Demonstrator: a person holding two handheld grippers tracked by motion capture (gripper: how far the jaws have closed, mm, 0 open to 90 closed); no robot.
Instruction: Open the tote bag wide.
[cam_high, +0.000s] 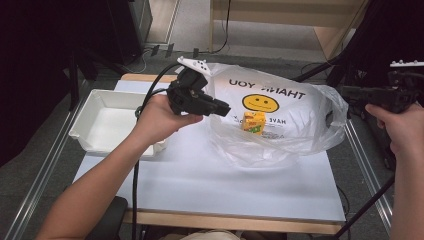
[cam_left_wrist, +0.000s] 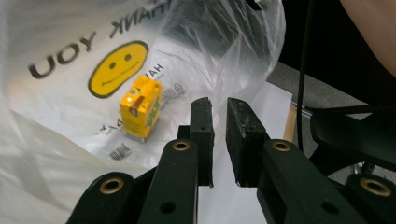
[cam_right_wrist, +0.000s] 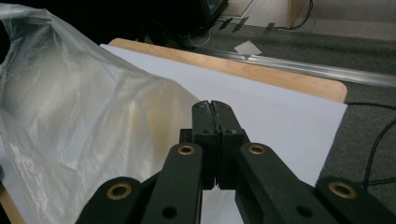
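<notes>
Yellow carton (cam_high: 254, 121) upright inside bag (cam_high: 300, 107)

Open table in front of the bag, crowded behind and to the sides.

The crinkled clear plastic bag printed with a yellow smiley face (cam_high: 280, 120) is the landmark: it billows over the far right part of the white-topped table (cam_high: 225, 185), its walls rising around the small yellow carton (cam_high: 254, 121) inside it. Nearer the person than the bag, the white top is bare, wide enough for either hand. Left of the bag, the white rectangular foam tray (cam_high: 107, 120) takes the table's edge. Right of the bag, dark stand legs (cam_high: 365, 210) crowd the table's side.
</notes>
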